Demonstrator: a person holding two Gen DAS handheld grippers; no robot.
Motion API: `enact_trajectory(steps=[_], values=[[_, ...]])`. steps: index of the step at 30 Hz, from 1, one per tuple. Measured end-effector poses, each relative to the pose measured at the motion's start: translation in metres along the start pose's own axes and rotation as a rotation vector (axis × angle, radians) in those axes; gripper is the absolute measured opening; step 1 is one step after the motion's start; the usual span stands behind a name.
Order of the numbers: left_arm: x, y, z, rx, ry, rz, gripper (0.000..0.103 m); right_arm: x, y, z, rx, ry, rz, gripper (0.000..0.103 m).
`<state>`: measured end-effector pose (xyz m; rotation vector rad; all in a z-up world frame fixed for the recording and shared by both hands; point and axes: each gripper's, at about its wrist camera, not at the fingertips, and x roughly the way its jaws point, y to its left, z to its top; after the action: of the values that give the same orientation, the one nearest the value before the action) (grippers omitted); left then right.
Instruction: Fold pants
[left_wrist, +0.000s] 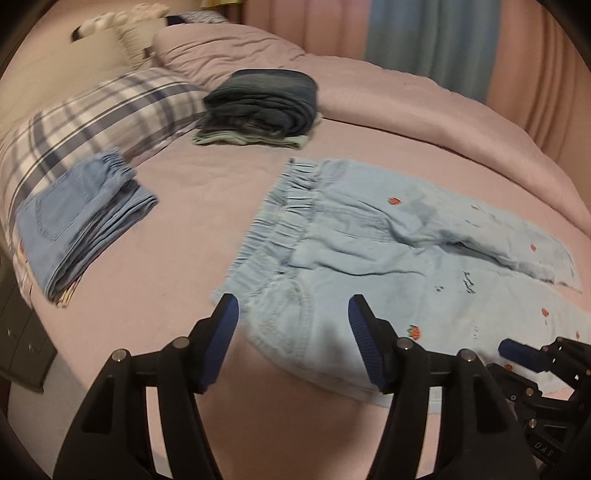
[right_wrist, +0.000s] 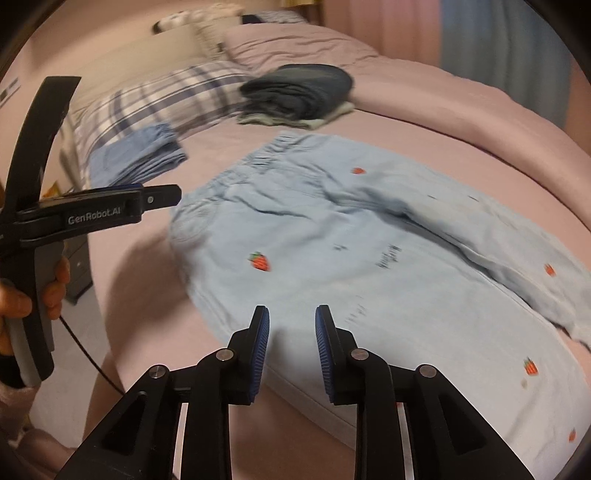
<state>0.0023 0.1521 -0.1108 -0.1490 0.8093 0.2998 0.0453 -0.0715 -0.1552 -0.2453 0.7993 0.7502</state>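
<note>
Light blue pants (left_wrist: 369, 243) with small red strawberry marks lie spread on the pink bed, elastic waistband to the left, legs running right. They also show in the right wrist view (right_wrist: 351, 229). My left gripper (left_wrist: 293, 317) is open and empty, hovering over the near waist corner. My right gripper (right_wrist: 291, 325) is open with a narrower gap and empty, just above the near edge of the pants. The right gripper shows at the lower right of the left wrist view (left_wrist: 517, 350). The left gripper shows at the left of the right wrist view (right_wrist: 162, 195).
A folded blue denim piece (left_wrist: 85, 221) lies on the plaid pillow (left_wrist: 110, 110) at left. A stack of dark folded clothes (left_wrist: 266, 103) sits at the back. A bunched pink duvet (left_wrist: 406, 107) runs behind. The bed edge and a dark cabinet (left_wrist: 22, 332) are at lower left.
</note>
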Motion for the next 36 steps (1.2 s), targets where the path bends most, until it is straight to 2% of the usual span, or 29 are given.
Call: enact_trajectory(steps=[2,3,11,13,15,16,17,20,22,25,26,28,30,31,36], values=[[0.003,-0.009,0.000,0.025,0.004,-0.010,0.062,-0.003,-0.008,-0.005,0.027,-0.001,-0.013,0.043],[0.003,-0.012,0.000,0.034,0.006,-0.017,0.063,-0.004,-0.011,-0.007,0.045,-0.001,-0.023,0.045],[0.025,-0.046,-0.008,0.155,0.042,-0.055,0.063,-0.003,-0.029,-0.027,0.113,0.022,-0.080,0.045],[0.036,-0.049,-0.016,0.186,0.084,-0.046,0.063,0.003,-0.030,-0.034,0.110,0.052,-0.094,0.045],[0.051,-0.049,-0.029,0.208,0.160,-0.048,0.063,0.013,-0.029,-0.044,0.114,0.106,-0.103,0.045],[0.053,-0.047,-0.035,0.214,0.166,-0.053,0.063,0.016,-0.028,-0.049,0.110,0.120,-0.110,0.045],[0.049,-0.046,-0.039,0.229,0.139,-0.059,0.063,0.014,-0.026,-0.052,0.094,0.105,-0.119,0.046],[0.038,-0.048,-0.047,0.312,0.116,-0.064,0.063,0.010,-0.025,-0.054,0.079,0.151,-0.082,0.047],[0.035,-0.046,-0.044,0.312,0.129,-0.099,0.063,0.005,-0.031,-0.053,0.075,0.173,-0.033,0.047],[0.035,-0.038,-0.023,0.262,0.132,-0.158,0.065,-0.004,-0.053,-0.049,0.139,0.156,0.057,0.047],[0.036,-0.037,-0.014,0.254,0.121,-0.165,0.066,-0.007,-0.056,-0.047,0.156,0.141,0.061,0.048],[0.040,-0.042,0.010,0.257,0.088,-0.159,0.070,-0.013,-0.075,-0.033,0.186,0.092,0.040,0.052],[0.047,-0.049,0.037,0.276,0.034,-0.169,0.077,-0.018,-0.094,-0.014,0.188,0.034,0.016,0.053],[0.055,-0.051,0.052,0.286,0.017,-0.159,0.078,-0.019,-0.103,-0.005,0.183,0.012,0.008,0.053],[0.107,-0.061,0.116,0.329,0.037,-0.156,0.078,0.000,-0.158,0.053,0.160,-0.029,-0.017,0.053]])
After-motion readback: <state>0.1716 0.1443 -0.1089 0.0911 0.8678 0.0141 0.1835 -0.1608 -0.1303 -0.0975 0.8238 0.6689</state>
